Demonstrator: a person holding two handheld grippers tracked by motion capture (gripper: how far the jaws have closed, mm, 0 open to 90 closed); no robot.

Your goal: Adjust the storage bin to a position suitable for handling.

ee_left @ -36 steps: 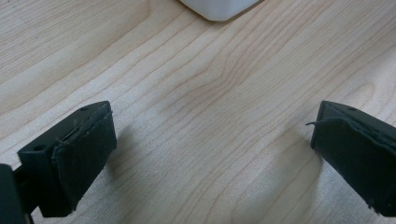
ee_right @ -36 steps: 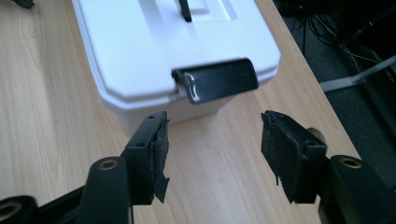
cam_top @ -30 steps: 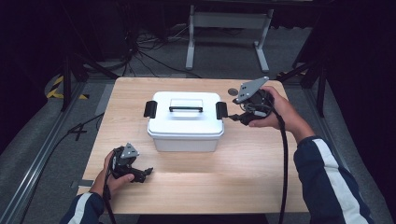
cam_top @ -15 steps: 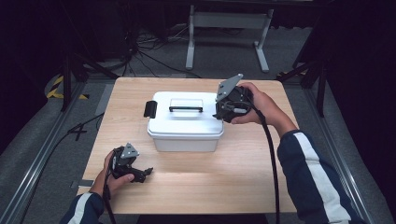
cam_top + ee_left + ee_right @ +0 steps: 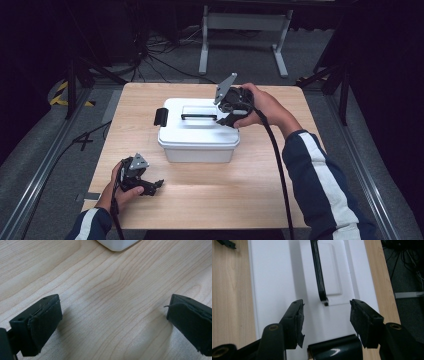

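Observation:
A white lidded box (image 5: 199, 145) stands mid-table, with a black carry handle (image 5: 199, 117) lying flat on its lid and a black latch (image 5: 160, 116) on its left end. My right gripper (image 5: 225, 111) hovers over the lid's right end, pointing left along the handle. In the right gripper view its jaws (image 5: 326, 315) stand open over the white lid (image 5: 272, 277), just short of the handle's near end (image 5: 322, 290), above the right latch (image 5: 334, 350). My left gripper (image 5: 156, 186) rests open on the table's front left; between its jaws (image 5: 113, 320) is bare wood, with the box's corner (image 5: 117, 245) ahead.
The wooden table (image 5: 260, 195) has bare room in front of and beside the box. Behind it stands a metal frame (image 5: 245, 22) among floor cables. A rail (image 5: 45, 170) runs along the floor at the left.
My right gripper has moved left, from beside the box's right latch to over the lid's right end. The left gripper has stayed where it was.

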